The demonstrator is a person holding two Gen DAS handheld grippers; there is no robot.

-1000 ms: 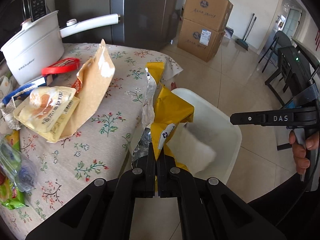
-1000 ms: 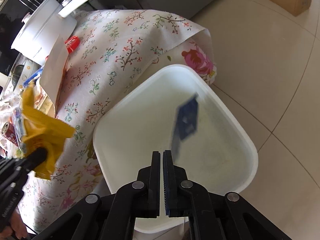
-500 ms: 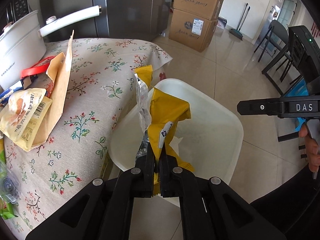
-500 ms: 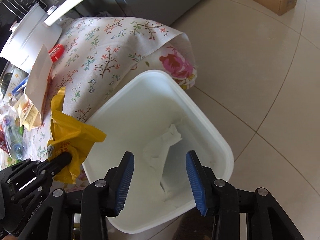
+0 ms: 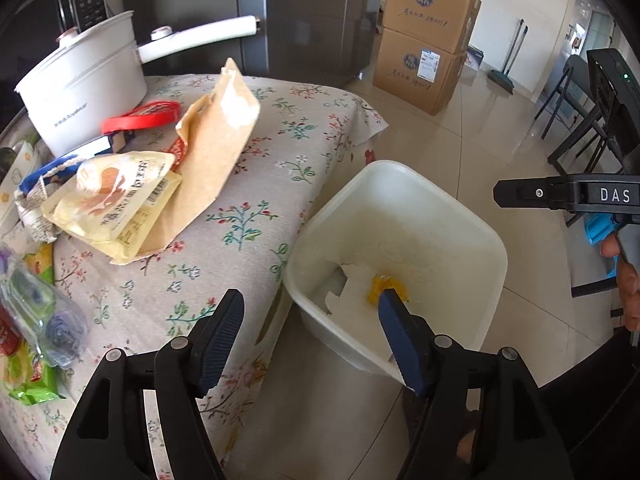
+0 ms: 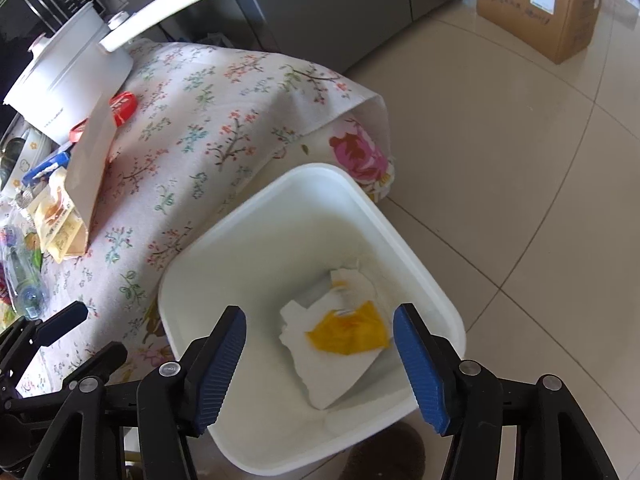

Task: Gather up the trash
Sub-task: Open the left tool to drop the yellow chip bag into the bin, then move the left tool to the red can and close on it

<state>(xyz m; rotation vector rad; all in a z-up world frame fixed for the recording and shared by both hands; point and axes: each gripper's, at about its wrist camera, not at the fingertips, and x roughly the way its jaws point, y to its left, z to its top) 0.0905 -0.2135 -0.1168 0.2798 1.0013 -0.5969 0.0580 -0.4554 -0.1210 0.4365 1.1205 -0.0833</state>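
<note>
A white bin (image 5: 456, 212) (image 6: 312, 176) stands on the floor beside the table. Inside lie a yellow wrapper (image 6: 348, 334) (image 5: 378, 286) and white paper (image 6: 328, 372). My left gripper (image 5: 310, 326) is open and empty, above the bin's near rim and the table edge. My right gripper (image 6: 320, 344) is open and empty, right above the bin. On the table lie a brown paper bag (image 5: 216, 152) (image 6: 90, 160), a cream snack pouch (image 5: 116, 200), a crushed clear bottle (image 5: 40, 308) and a green wrapper (image 5: 28, 380).
A white pot (image 5: 84, 80) with a long handle stands at the table's back, with a red lid (image 5: 140, 116) in front of it. Cardboard boxes (image 5: 428, 32) stand on the tiled floor by a grey fridge (image 5: 312, 12). Black chairs (image 5: 580, 120) are at right.
My left gripper opened and let go of the yellow wrapper, which now lies in the bin. My right gripper opened about half a second ago and stays open.
</note>
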